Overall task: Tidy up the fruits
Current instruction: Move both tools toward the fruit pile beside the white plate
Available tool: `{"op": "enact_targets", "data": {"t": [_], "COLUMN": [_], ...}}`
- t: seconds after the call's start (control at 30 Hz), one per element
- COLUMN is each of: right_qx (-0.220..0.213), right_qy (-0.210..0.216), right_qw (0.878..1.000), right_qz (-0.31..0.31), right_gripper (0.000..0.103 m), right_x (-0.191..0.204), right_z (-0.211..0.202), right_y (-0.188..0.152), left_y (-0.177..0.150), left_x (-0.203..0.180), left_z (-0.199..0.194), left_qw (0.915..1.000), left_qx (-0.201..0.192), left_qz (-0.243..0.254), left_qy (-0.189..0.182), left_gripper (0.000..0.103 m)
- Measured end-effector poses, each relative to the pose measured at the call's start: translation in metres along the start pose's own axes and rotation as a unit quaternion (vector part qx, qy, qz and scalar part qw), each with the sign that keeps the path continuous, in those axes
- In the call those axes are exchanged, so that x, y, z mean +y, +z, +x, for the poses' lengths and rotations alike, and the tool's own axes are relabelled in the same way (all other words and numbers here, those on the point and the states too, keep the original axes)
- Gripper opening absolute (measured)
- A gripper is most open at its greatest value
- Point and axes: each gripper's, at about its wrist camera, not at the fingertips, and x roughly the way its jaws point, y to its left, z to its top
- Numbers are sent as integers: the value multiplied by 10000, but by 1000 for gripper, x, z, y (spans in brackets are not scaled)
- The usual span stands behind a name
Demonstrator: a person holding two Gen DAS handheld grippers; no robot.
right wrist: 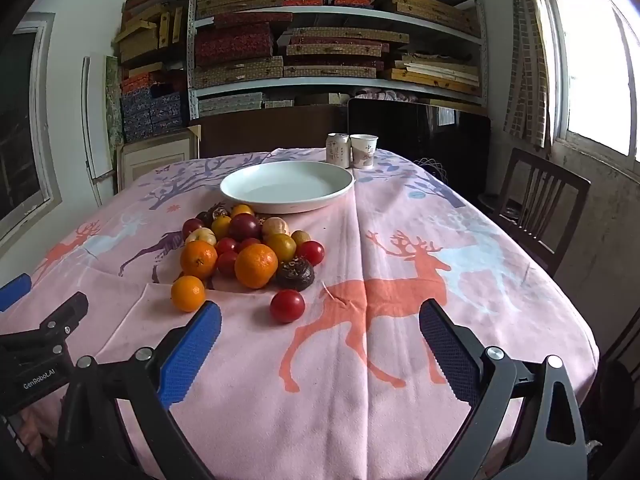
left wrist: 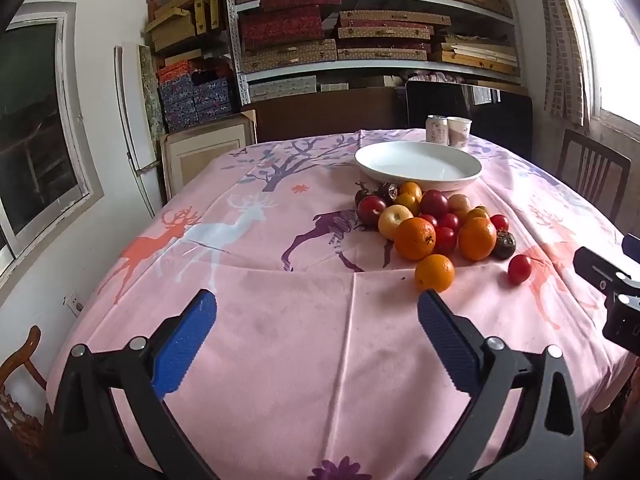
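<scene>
A heap of fruit (left wrist: 434,220) lies on the pink deer tablecloth: oranges, red and yellow apples, red tomatoes and dark fruits. It shows in the right wrist view too (right wrist: 248,248). An empty white plate (left wrist: 418,164) (right wrist: 286,186) sits just behind the heap. One small orange (left wrist: 435,273) (right wrist: 188,293) and one red tomato (left wrist: 519,268) (right wrist: 287,306) lie loose in front. My left gripper (left wrist: 316,312) is open and empty, near the table's front. My right gripper (right wrist: 320,322) is open and empty, just short of the loose tomato.
A drink can (right wrist: 338,150) and a paper cup (right wrist: 363,151) stand behind the plate. Wooden chairs (right wrist: 540,204) stand at the right side of the table. Shelves of boxes (right wrist: 332,40) fill the back wall. The other gripper's body shows at the right edge of the left wrist view (left wrist: 612,292).
</scene>
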Motion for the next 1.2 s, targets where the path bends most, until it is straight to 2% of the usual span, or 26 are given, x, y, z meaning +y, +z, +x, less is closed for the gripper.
{"op": "enact_targets", "data": {"t": [0.2,0.33,0.47,0.57,0.63,0.67,0.73,0.83,0.93,1.0,1.07,1.1,1.2], "right_qx": [140,134,284,483,532,526,573,582,786,846,783,791,622], "right_qy": [18,-5,-202,-90,-214,-159,-78,-29,187,243,151,112,354], "right_qw": [9998,9999,9982,9981,9981,9983,9980,9978,9967,9961,9967,9966,9974], "right_qz": [-100,-66,-483,-384,-218,-181,-263,-327,-104,-59,-157,-198,33], "right_gripper": [99,99,99,99,99,99,99,99,99,99,99,99,99], "right_x": [3,-2,9,9,5,5,3,-3,-12,-16,-17,-17,-22], "right_z": [32,63,94,111,117,116,114,112,114,113,107,103,75], "right_y": [29,53,76,90,99,104,114,123,118,110,95,86,53], "left_y": [26,47,69,89,104,116,130,140,130,115,100,90,60], "left_x": [2,1,4,5,3,1,-3,-17,-34,-38,-41,-43,-48], "left_z": [27,43,68,85,94,99,101,103,128,135,129,121,83], "left_qw": [9989,9996,9996,9993,9982,9960,9919,9939,9907,9869,9875,9897,9968], "left_qx": [201,104,154,267,463,687,836,738,1292,1538,1450,1317,791], "left_qz": [-290,-252,-250,-244,-379,-549,-832,-717,-318,-345,-279,-196,-90], "left_qy": [-311,-43,-34,-78,30,-122,-479,-404,-270,-357,-557,-522,-13], "left_gripper": [99,99,99,99,99,99,99,99,99,99,99,99,99]}}
